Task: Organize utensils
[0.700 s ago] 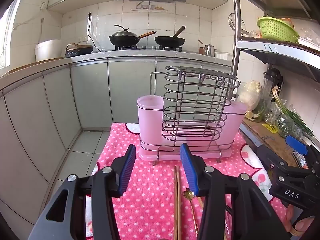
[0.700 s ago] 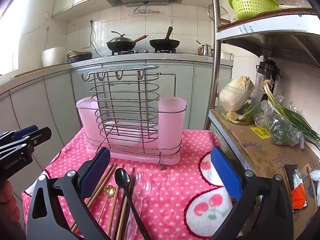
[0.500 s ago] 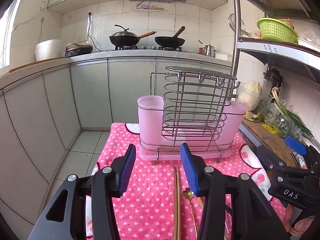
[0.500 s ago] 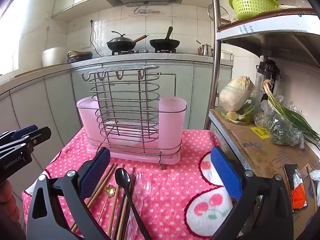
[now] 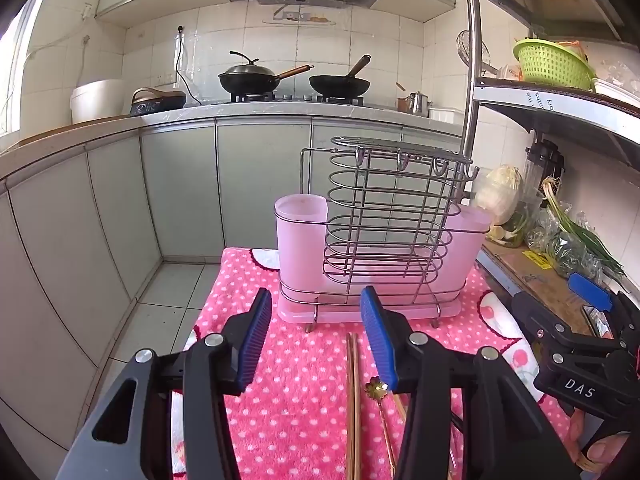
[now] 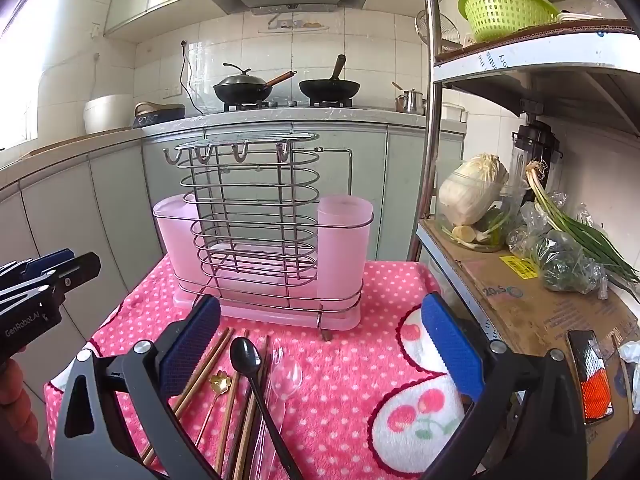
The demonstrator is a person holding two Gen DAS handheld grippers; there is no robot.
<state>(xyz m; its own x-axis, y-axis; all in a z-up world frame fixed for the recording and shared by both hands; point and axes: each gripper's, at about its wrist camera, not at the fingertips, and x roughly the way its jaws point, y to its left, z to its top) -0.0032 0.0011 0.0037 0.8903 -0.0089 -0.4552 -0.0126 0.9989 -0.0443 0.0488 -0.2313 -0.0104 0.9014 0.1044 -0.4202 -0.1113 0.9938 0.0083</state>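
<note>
Pictured over a tabletop (image 6: 352, 364) draped in pink polka-dot cloth: left tool (image 5: 316, 340), jaws partly apart and gripping nothing, tilted slightly downward toward a utensil rack (image 5: 380, 240) of wire frame and pink plastic cups standing just beyond its tips. Seen under and beside its right finger: wooden chopsticks (image 5: 352, 396) lying lengthwise on the cloth, and a gold spoon (image 5: 376, 387) with a flower-shaped end.

At the right edge of the left wrist view: right tool (image 6: 320, 344), held in a hand (image 5: 600, 440), jaws spread wide with nothing between the pads. Below its left finger, in its own camera: a loose bundle of utensils on the cloth, comprising a black spoon (image 6: 256, 380), a clear plastic spoon (image 6: 286, 376), the gold spoon and several chopsticks, all lying flat and pointing roughly toward the rack. Ahead of the tool: the rack, upright near the far edge of the tabletop, tall pink cup on its right end.

To the right of the tool: a shelf with cabbage (image 6: 472, 192), green onions (image 6: 576, 232) and a phone (image 6: 592, 376) on cardboard.
</note>
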